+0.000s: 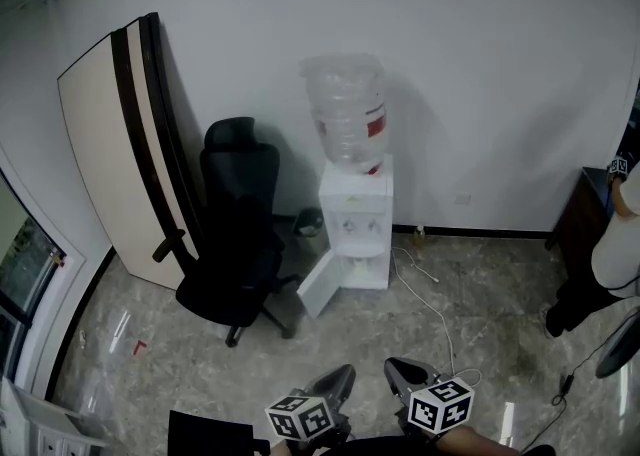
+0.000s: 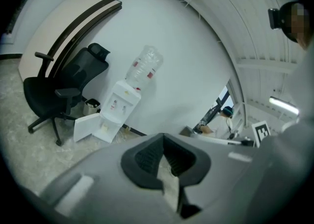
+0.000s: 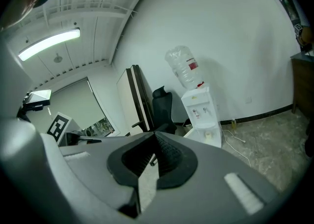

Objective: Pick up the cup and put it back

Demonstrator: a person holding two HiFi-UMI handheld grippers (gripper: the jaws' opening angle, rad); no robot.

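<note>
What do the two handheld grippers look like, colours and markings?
The left gripper and right gripper match: smooth grey bodies, black ribbed pads set in a black V-shaped rim, and a pale rectangular strip on each side. Each carries a white cube with black square markers.

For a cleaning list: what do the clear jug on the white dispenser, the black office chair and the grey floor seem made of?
Clear jug: likely thin glossy plastic; see-through, ribbed walls.
Black office chair: probably matt fabric or mesh on plastic; too dark to be sure.
Grey floor: polished stone or stone-look tile; veined, mirrors lights.
</note>
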